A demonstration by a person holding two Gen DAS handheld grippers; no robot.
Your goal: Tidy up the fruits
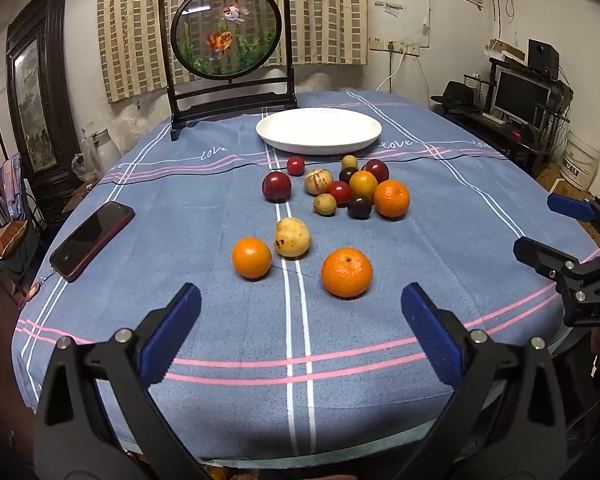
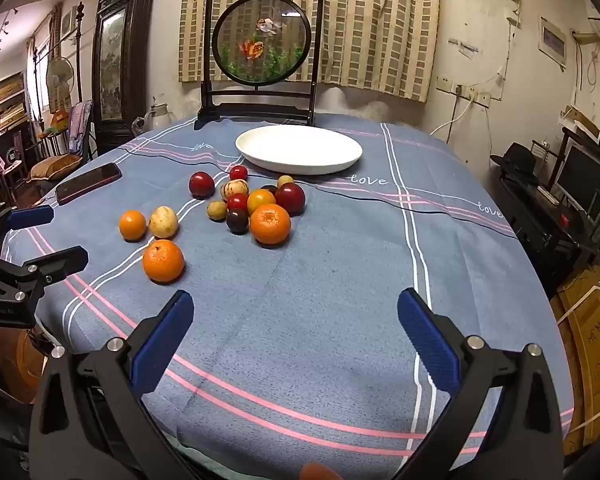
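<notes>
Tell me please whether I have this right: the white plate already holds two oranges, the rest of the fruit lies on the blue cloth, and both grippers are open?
Not quite: the white plate holds nothing, as the left wrist view shows. All three oranges, such as the nearest one, lie on the blue cloth with the other fruit. The left gripper and right gripper are both open.

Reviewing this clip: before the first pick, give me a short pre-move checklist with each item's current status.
1. Left gripper open and holding nothing: ok.
2. Right gripper open and holding nothing: ok.
3. White plate holds no fruit, ready to receive: ok.
4. Nearest orange stands apart from other fruit, easy to grasp: ok.
5. Phone lies left of the fruit, off the path to the plate: ok.
6. Fruit firmness: cannot tell.
</notes>
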